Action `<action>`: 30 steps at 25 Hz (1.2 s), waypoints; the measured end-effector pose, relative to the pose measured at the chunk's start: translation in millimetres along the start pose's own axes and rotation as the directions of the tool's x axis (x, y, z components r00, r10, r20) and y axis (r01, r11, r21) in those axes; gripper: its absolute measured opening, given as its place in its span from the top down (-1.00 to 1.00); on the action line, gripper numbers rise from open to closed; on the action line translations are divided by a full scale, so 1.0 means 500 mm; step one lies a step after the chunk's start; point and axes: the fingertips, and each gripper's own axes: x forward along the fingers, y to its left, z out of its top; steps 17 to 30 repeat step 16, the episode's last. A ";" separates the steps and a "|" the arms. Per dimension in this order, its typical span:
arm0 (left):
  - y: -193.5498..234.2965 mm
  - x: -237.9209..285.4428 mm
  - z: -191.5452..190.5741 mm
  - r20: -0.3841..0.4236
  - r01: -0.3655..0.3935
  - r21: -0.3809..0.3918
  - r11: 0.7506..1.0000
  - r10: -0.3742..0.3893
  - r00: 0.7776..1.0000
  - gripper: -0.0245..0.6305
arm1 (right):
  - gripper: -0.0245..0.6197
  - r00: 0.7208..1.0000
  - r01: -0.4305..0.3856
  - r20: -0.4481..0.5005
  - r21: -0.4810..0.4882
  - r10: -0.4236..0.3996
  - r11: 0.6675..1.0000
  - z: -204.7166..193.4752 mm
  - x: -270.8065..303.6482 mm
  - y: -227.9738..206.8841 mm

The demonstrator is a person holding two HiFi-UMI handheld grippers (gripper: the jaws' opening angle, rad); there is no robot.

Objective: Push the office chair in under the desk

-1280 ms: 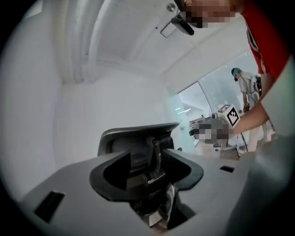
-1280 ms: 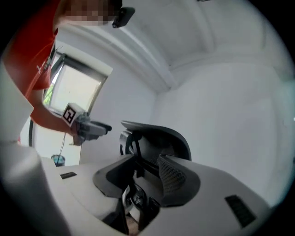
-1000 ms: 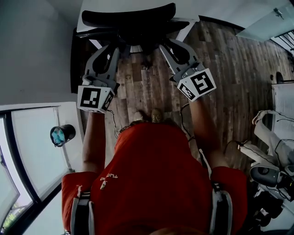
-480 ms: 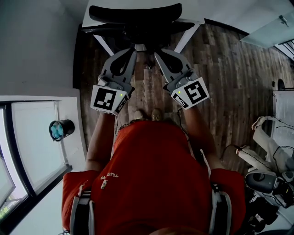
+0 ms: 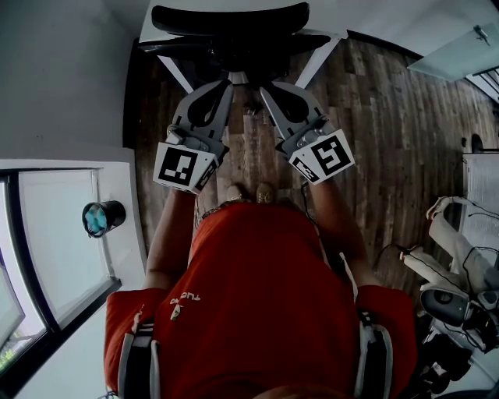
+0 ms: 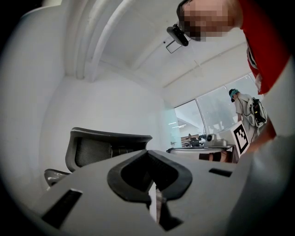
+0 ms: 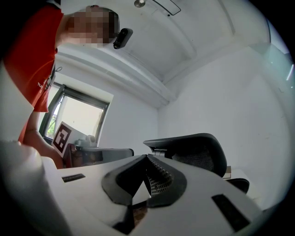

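Observation:
The black mesh office chair (image 5: 230, 19) stands at the top of the head view, against the white desk (image 5: 323, 23). Its backrest (image 6: 99, 147) rises beyond the left jaws and shows again as the backrest (image 7: 193, 150) past the right jaws. My left gripper (image 5: 226, 82) and right gripper (image 5: 263, 89) point at the chair's back side by side, their tips close below its dark frame. Both are shut with nothing between the jaws. I cannot tell whether the tips touch the chair.
Dark wood floor (image 5: 390, 132) runs to the right. A window sill (image 5: 70, 257) with a small black cup (image 5: 101, 218) lies at the left. White equipment with cables (image 5: 460, 288) crowds the right edge. The person's shoes (image 5: 249, 192) stand just behind the grippers.
Both grippers have swung inward toward each other and their jaws have closed. The chair sits a little farther in at the top of the view. Nothing has moved in the last half second.

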 end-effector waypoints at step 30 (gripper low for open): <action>-0.001 0.007 0.009 0.014 0.003 0.005 1.000 -0.003 1.000 0.90 | 0.85 1.000 -0.006 -0.009 -0.014 0.006 1.000 0.000 -0.002 -0.011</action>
